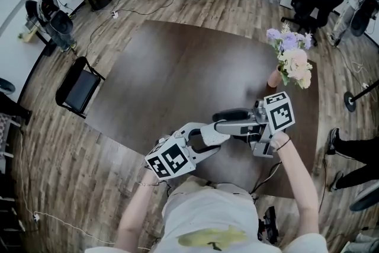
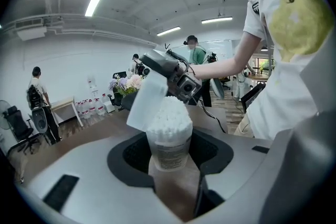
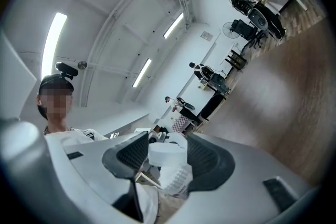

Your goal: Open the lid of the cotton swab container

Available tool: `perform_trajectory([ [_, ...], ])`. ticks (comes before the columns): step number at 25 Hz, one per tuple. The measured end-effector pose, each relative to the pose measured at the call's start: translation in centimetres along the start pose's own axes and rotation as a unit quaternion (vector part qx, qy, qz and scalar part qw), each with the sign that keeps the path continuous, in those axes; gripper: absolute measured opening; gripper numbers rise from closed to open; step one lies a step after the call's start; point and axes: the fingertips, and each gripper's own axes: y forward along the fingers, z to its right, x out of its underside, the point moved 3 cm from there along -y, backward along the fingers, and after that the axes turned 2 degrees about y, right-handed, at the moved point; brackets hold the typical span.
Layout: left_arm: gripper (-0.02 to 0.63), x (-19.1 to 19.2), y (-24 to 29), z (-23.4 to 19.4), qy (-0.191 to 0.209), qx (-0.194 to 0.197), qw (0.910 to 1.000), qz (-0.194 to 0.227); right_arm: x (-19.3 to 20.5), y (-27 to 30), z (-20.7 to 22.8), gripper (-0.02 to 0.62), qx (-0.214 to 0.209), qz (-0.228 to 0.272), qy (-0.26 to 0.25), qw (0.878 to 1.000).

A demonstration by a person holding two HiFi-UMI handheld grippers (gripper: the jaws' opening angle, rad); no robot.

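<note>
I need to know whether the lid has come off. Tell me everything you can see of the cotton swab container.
The cotton swab container is a small clear plastic tub with a printed label, packed full of white swabs. It stands upright, clamped between the black pads of the left gripper. Its translucent lid is off the mouth, tilted up to the left and held by the right gripper.

Container (image 2: 169, 148) clear glossy plastic; lid (image 2: 147, 101) frosted smooth plastic; swabs (image 2: 168, 115) fluffy white cotton. Left tongs (image 2: 170, 157) matt grey plastic, pads (image 2: 133, 155) black and ribbed. Worktop (image 1: 177, 62) dark smooth wood with faint sheen; floor (image 1: 53, 151) wood-grain planks
</note>
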Motion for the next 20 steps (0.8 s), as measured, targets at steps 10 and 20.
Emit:
perform_trajectory([
  [10, 0.210, 0.9, -0.9, -1.1, -0.050, -0.030, 0.9982, 0.016, -1.1, -2.2, 0.7, 0.224, 0.049, 0.057, -0.053, 0.996],
  [20, 0.209, 2.3, -1.7, -3.3, -0.106, -0.120, 0.9870, 0.013, -1.0, -3.8, 2.4, 0.151, 0.151, 0.096, -0.134, 0.975],
])
